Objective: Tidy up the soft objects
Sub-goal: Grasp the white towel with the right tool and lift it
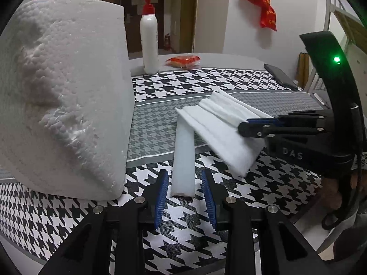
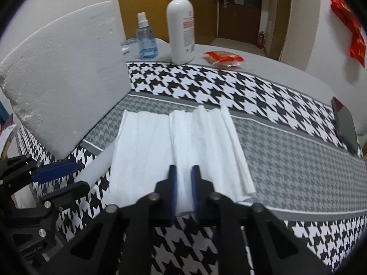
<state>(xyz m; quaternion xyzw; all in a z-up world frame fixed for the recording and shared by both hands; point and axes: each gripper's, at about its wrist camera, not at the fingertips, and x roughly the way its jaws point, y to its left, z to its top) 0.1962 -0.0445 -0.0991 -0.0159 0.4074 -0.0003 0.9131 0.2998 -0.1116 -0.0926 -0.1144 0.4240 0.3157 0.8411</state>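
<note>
The right claw [image 2: 184, 178] pinches the near edge of the folded white cloth [image 2: 183, 142], seemingly to lift it off the foam strip [image 1: 182, 158], which the left claw [image 1: 184, 190] straddles slightly apart on the tabletop [image 2: 298, 149].

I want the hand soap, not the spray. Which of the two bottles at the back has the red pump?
The taller opaque white bottle has the red pump; the blue spray bottle to its left is shorter, see-through, with a clear nozzle.

I see a dark brown door [image 2: 238, 6] at top centre, white walls [image 2: 321, 34] right, and a houndstooth-covered table [image 2: 286, 151] below.
</note>
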